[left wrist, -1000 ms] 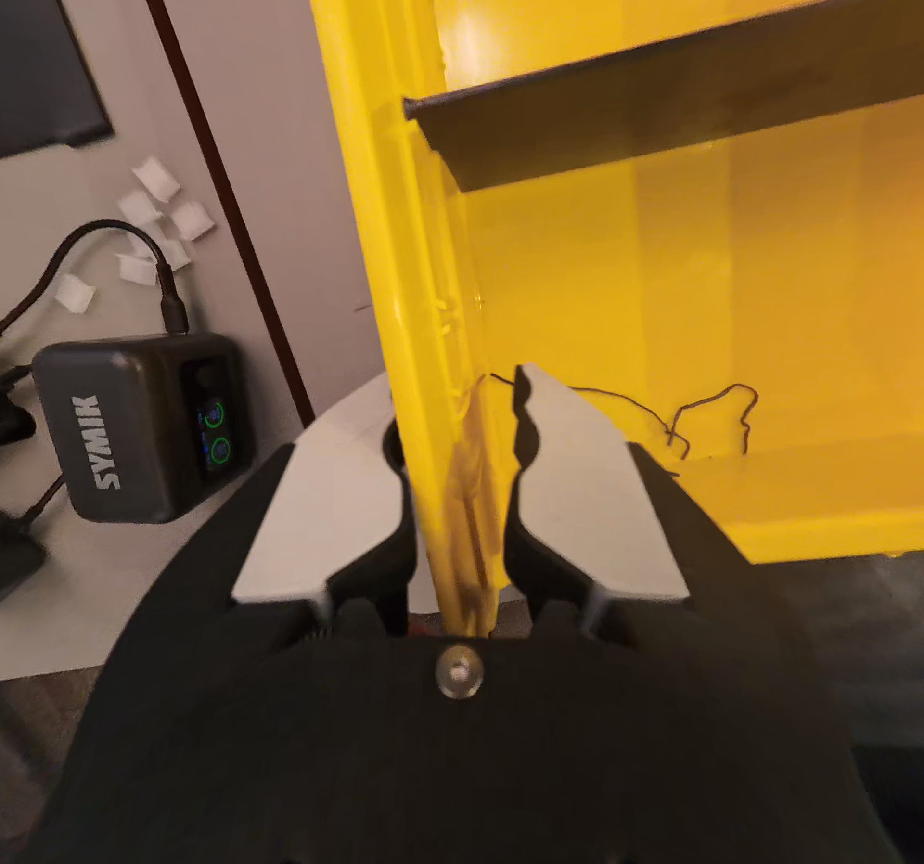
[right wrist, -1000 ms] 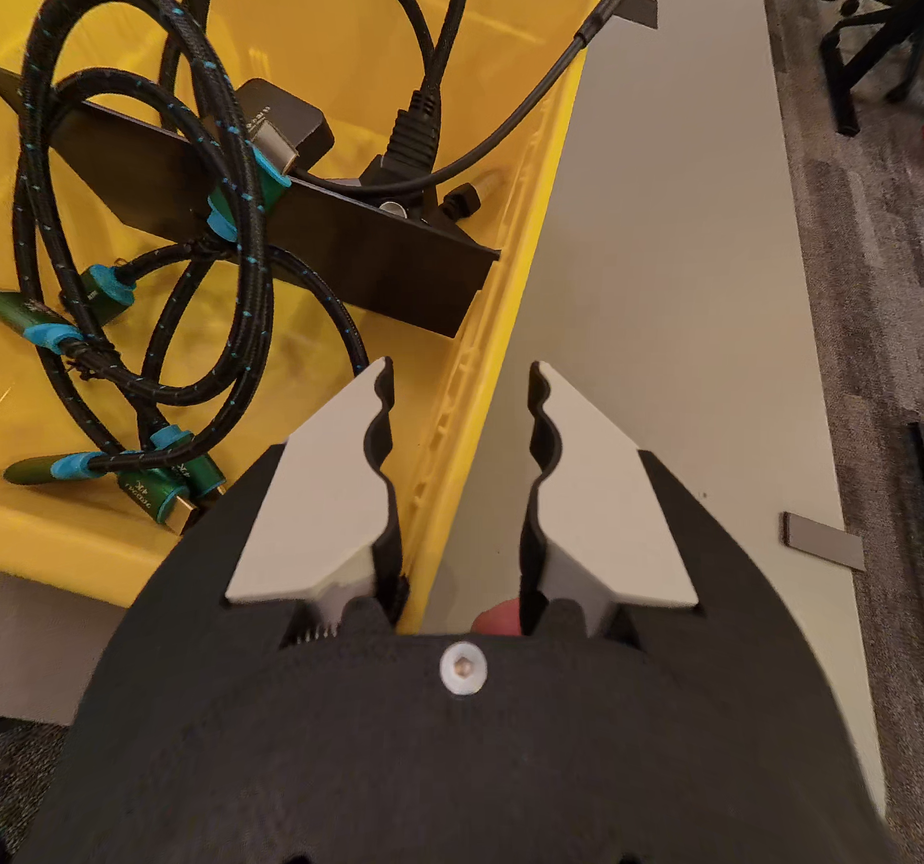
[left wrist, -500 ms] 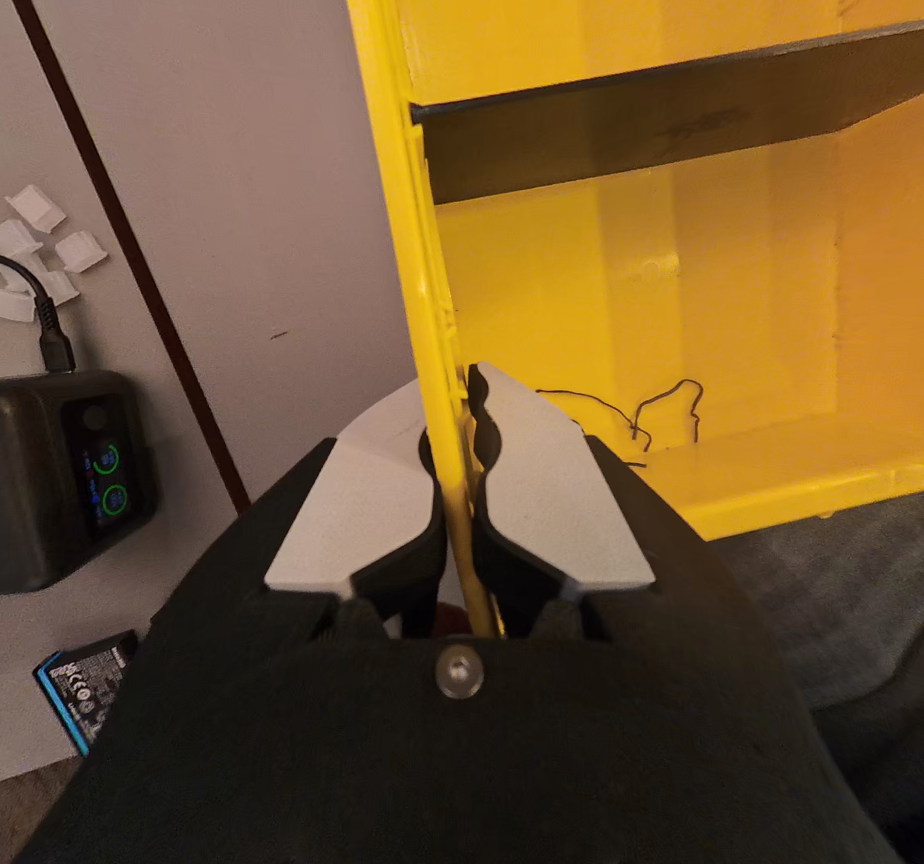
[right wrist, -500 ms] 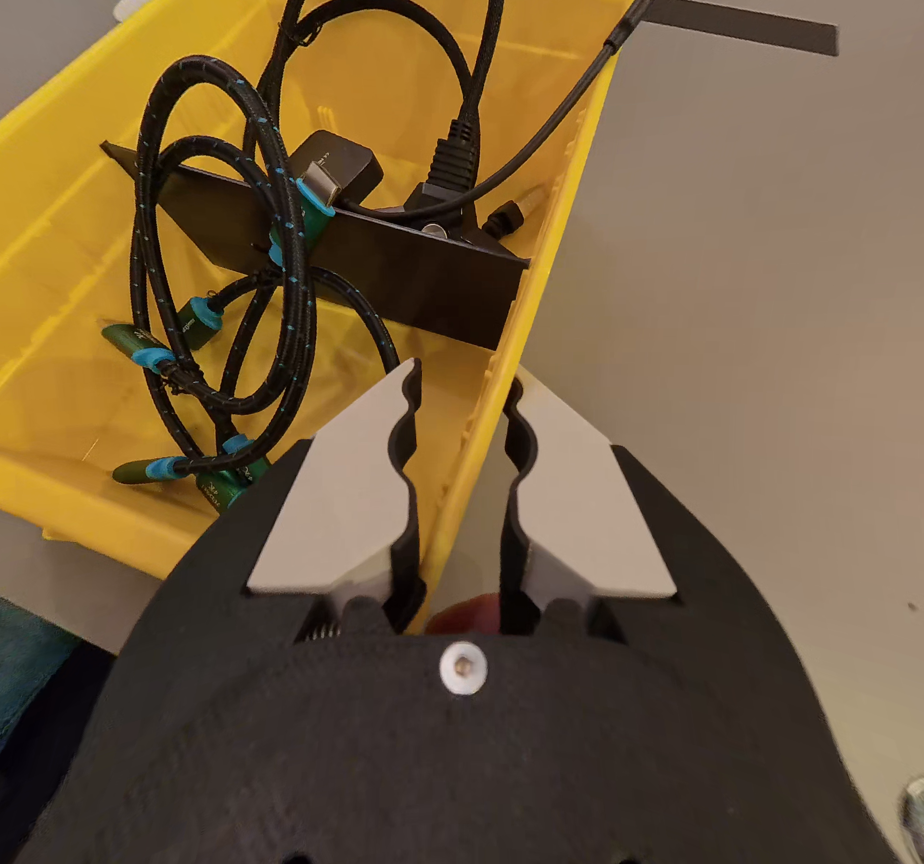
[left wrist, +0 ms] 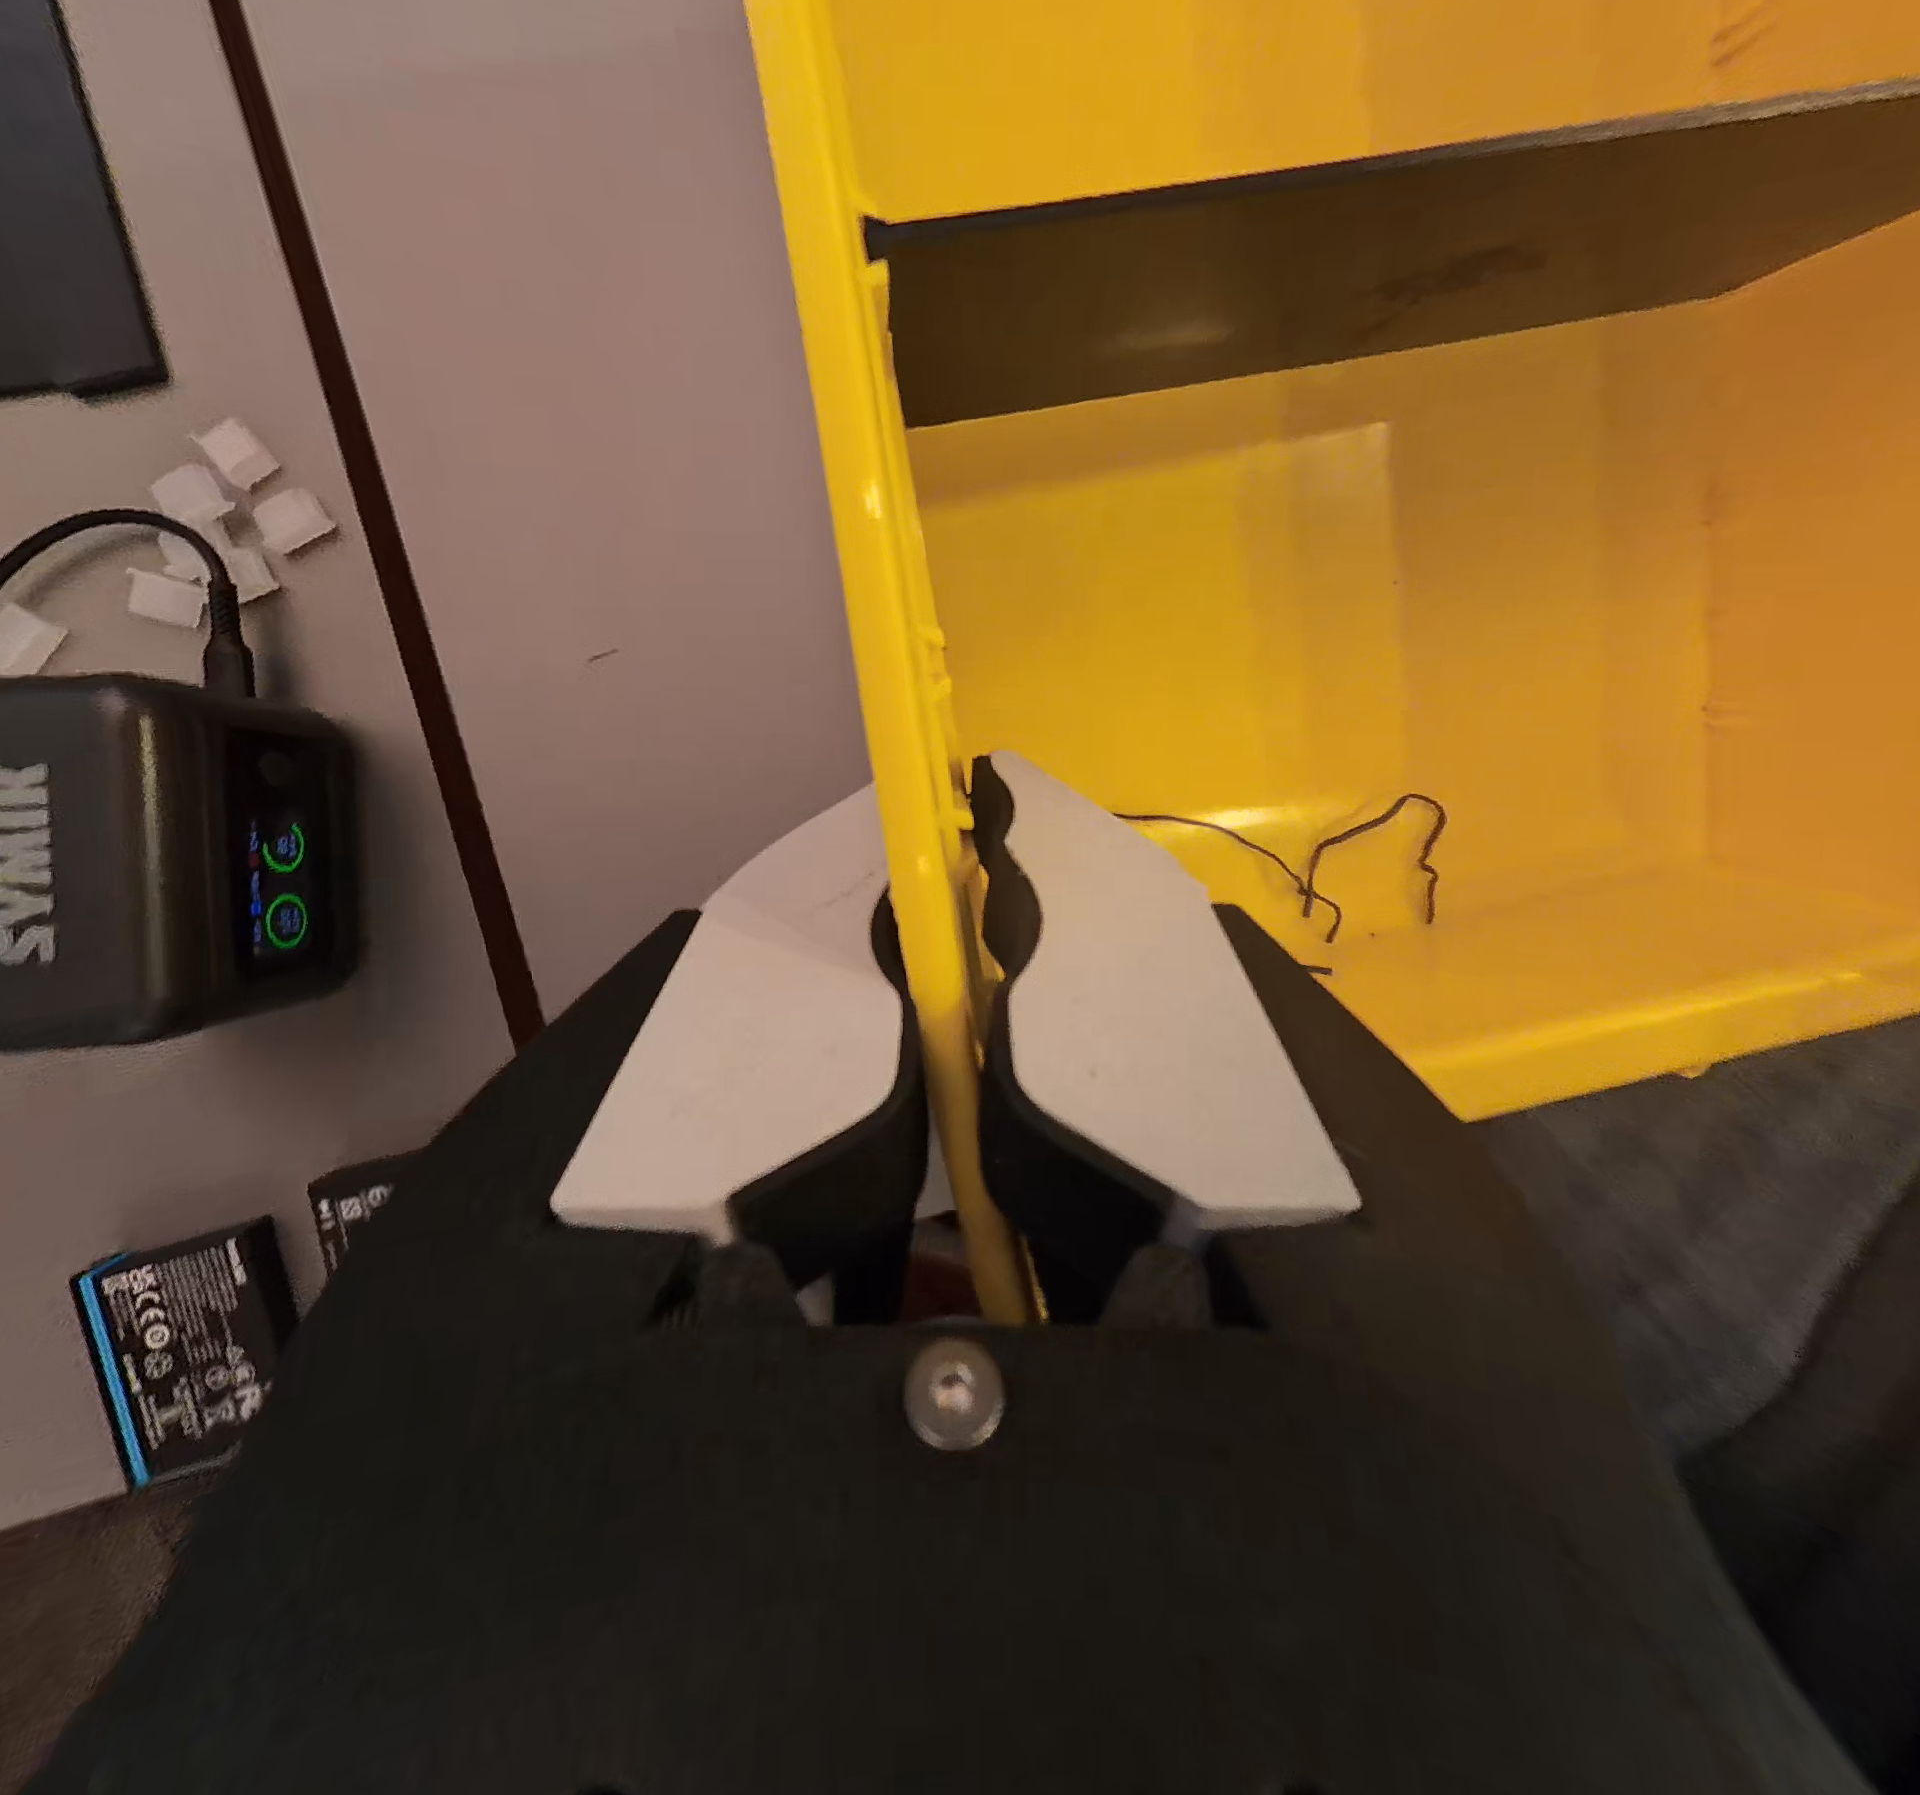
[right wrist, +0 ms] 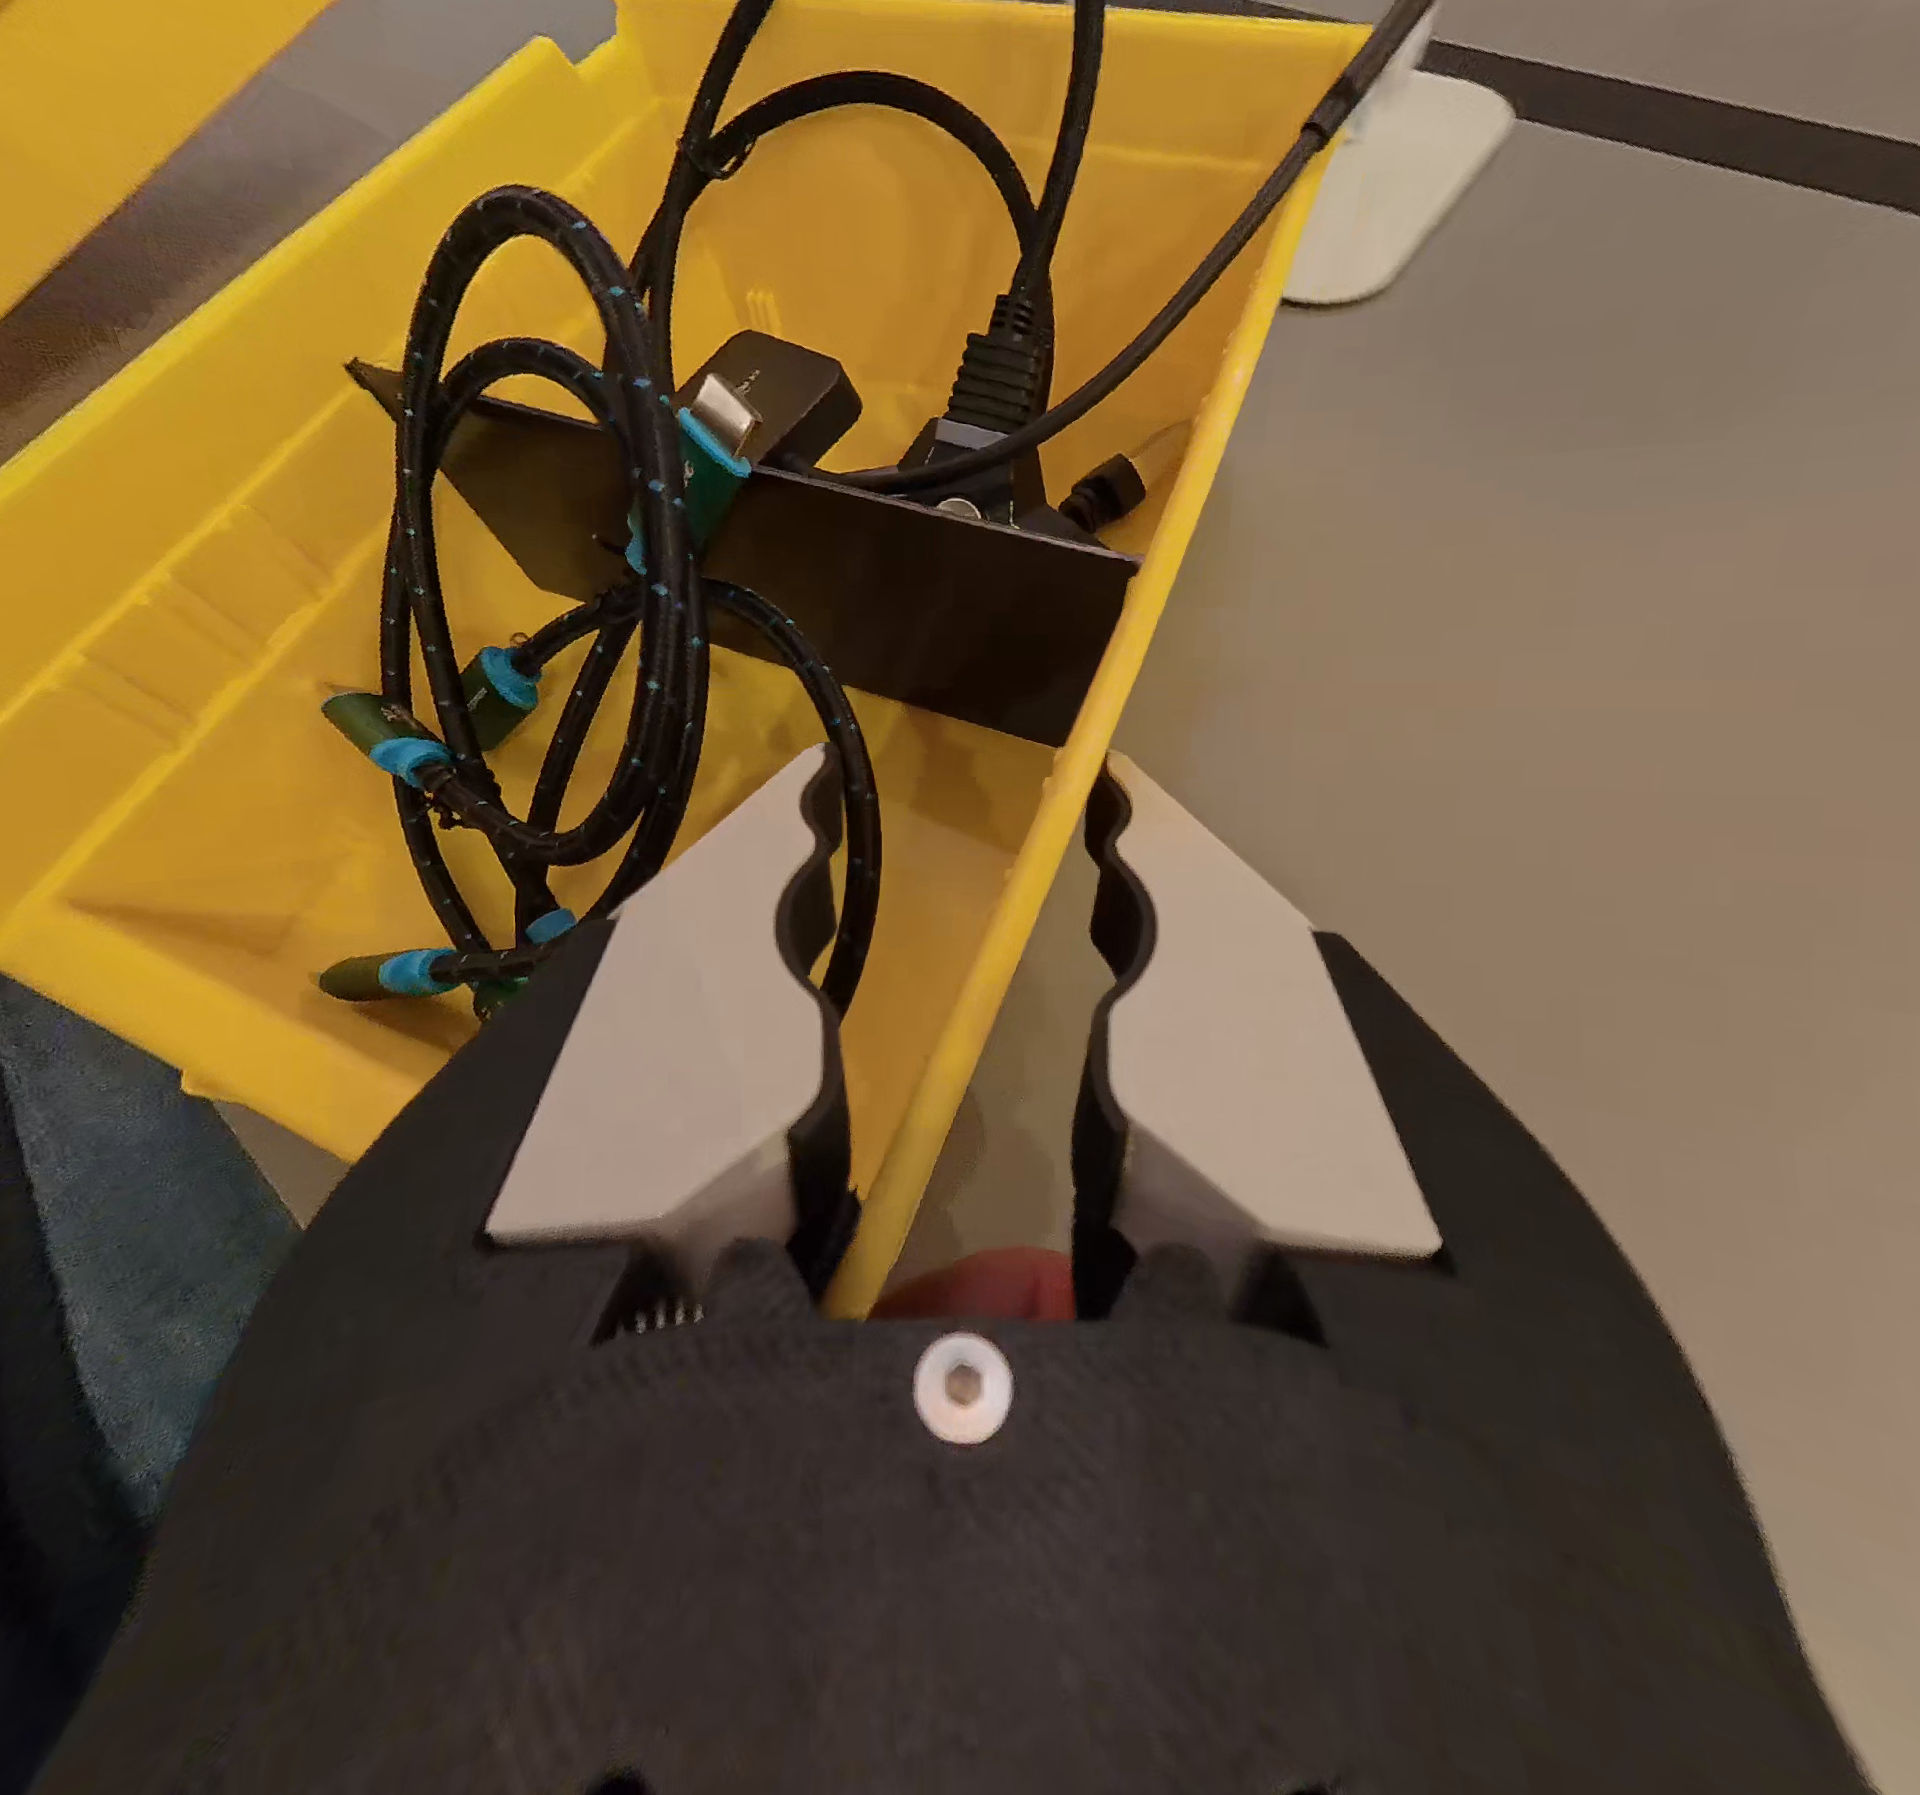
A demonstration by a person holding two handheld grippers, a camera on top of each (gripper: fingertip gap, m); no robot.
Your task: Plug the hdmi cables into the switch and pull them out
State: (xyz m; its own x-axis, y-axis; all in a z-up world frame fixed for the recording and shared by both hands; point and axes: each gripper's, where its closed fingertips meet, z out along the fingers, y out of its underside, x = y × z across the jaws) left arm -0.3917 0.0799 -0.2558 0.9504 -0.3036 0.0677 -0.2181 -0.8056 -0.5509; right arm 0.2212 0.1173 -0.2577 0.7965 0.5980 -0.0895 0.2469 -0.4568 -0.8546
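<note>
A yellow bin [right wrist: 208, 602] with a black divider [right wrist: 914, 602] holds several braided black HDMI cables [right wrist: 665, 602] with green and blue plugs. A small black switch box [right wrist: 790, 395] lies behind the divider. My right gripper [right wrist: 961, 779] is open and straddles the bin's right wall: one finger inside, one outside. My left gripper [left wrist: 951, 789] is shut on the bin's left wall [left wrist: 831, 395]. In the left wrist view that side of the bin holds only a thin black thread [left wrist: 1371, 852].
A black charger [left wrist: 166, 862] with a lit display, loose batteries [left wrist: 177, 1361] and white clips [left wrist: 229, 519] lie left of the bin. A white stand base [right wrist: 1392, 176] sits beyond the bin. A second yellow bin [right wrist: 135, 31] is at far left. Spacing between my two grippers at the tips: around 60 cm.
My left gripper has closed onto the bin's left wall. My right gripper's view has shifted, so more of the bin and the table beyond it shows; its fingers still straddle the right wall.
</note>
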